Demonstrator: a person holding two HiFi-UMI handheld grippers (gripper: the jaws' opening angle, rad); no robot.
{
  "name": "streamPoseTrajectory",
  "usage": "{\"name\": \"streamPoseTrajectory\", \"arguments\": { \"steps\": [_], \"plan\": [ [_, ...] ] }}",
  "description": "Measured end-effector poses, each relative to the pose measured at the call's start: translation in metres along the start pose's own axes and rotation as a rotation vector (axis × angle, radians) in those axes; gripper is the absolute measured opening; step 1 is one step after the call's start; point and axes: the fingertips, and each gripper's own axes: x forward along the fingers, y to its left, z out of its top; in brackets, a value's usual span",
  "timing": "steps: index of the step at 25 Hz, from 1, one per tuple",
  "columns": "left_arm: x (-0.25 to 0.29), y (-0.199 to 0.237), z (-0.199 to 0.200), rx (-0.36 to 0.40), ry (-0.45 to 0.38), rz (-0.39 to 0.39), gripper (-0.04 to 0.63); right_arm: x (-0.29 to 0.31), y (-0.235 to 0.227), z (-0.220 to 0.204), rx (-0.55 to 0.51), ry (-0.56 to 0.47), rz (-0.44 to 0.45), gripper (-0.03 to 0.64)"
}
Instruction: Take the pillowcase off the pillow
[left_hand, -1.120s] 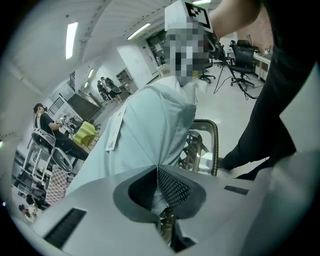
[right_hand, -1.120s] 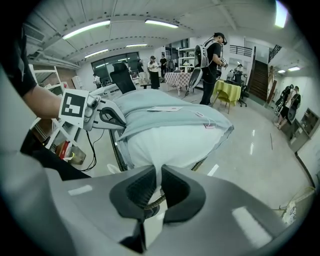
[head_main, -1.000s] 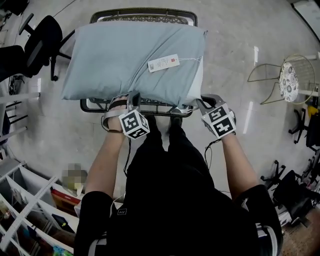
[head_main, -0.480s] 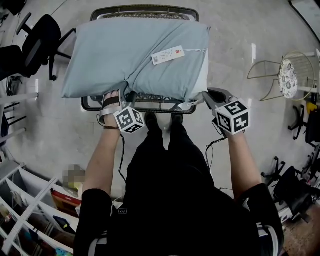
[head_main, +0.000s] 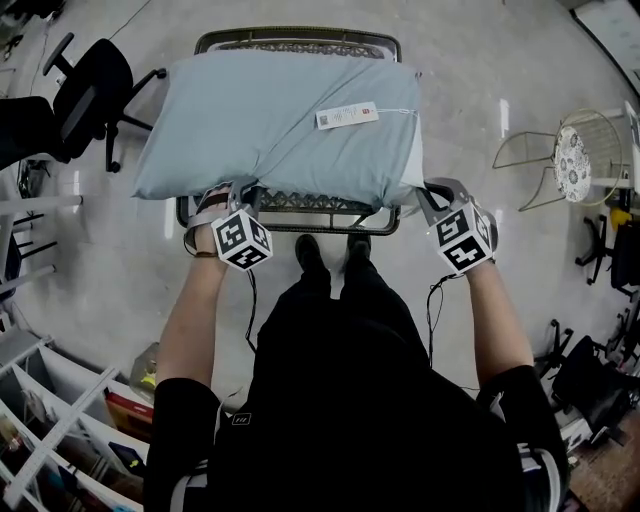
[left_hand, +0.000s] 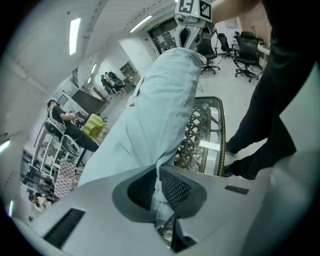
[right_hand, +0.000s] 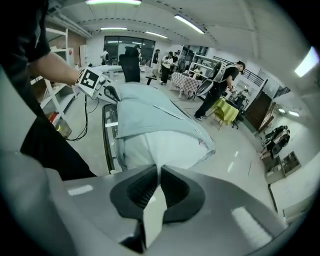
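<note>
- The pillow (head_main: 412, 165), in its pale blue pillowcase (head_main: 270, 110), lies flat on a metal lattice worktop (head_main: 310, 228). Its long axis runs left to right, straight across in front of the person.
- White pillow shows only at the right end, so the open mouth of the pillowcase seems to be there. A white label (head_main: 347, 116) lies on top towards the right.
- Both tongs meet the near long edge. The left tongs (head_main: 236, 192) is left of the middle, and the right tongs (head_main: 426, 192) is at the near right corner, the one nearer the opening.
- In the left gripper view, the left tongs (left_hand: 157, 176) has just been closing. Its jaws are now pinched on a fold of the blue pillowcase, with cloth bunched between the pads.
- In the right gripper view, the right tongs (right_hand: 157, 176) is closed tight on a strip of white cloth. This looks like the bare corner of the pillow rather than the blue cover.
- The next move likely depends on this split grip: the pillow is held at the right while the cover is drawn away along the long axis.
</note>
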Motion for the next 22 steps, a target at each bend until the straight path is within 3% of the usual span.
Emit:
{"name": "streamPoseTrajectory", "arguments": {
  "steps": [5, 7, 10, 13, 14, 18, 22],
  "plan": [
    [-0.007, -0.007, 0.003, -0.040, -0.048, -0.054, 0.033, -0.003, 0.009, 0.003, 0.131, -0.041, 0.040, 0.025],
    [-0.020, -0.015, 0.033, -0.015, -0.122, -0.049, 0.068, -0.005, 0.013, 0.012, 0.205, -0.073, 0.060, 0.023],
    [-0.034, -0.041, 0.095, 0.023, -0.253, -0.061, 0.166, -0.008, 0.023, 0.016, 0.229, -0.088, 0.073, 0.023],
    [-0.018, -0.056, 0.125, 0.045, -0.263, -0.072, 0.210, -0.012, 0.037, 0.014, 0.264, -0.110, 0.091, 0.025],
    [-0.011, -0.059, 0.126, 0.050, -0.247, -0.080, 0.207, -0.012, 0.042, 0.011, 0.268, -0.108, 0.096, 0.025],
    [-0.002, -0.064, 0.111, 0.113, -0.195, -0.104, 0.069, -0.005, 0.054, -0.005, 0.239, -0.081, 0.110, 0.026],
    [-0.004, -0.058, 0.077, 0.122, -0.148, -0.108, 0.009, -0.005, 0.060, -0.015, 0.246, -0.082, 0.144, 0.026]
  ]
}}
